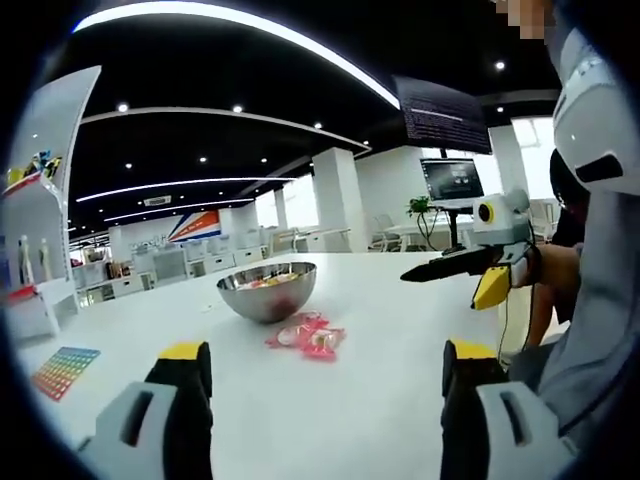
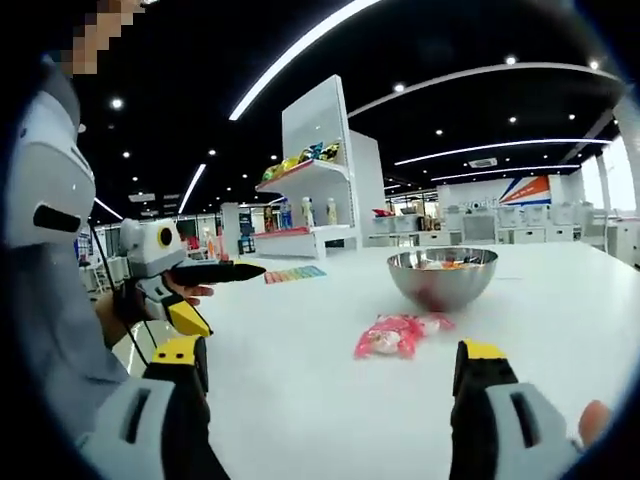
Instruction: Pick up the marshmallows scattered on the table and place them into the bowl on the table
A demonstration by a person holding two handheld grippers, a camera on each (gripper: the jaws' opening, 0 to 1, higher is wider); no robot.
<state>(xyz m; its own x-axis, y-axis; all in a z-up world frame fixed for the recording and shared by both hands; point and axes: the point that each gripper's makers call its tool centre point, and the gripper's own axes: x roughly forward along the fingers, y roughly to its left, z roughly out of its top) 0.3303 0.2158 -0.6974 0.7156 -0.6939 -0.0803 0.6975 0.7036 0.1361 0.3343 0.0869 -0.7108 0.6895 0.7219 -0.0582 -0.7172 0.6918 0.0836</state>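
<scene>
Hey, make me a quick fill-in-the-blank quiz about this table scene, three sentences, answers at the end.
1. The pink marshmallow packets lie on the white table beside a shiny ____ bowl.
2. The jaws of the left gripper stand ____, with nothing between them.
3. Near the table's far edge lies a ____ chart of small squares.

Missing words: metal; open; colourful

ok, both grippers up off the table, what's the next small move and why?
Probably lower the right gripper, jaws open, onto the pink marshmallow packets. They lie on the white table in front of the steel bowl, ungrasped; the left gripper is also open and holds nothing.
</scene>
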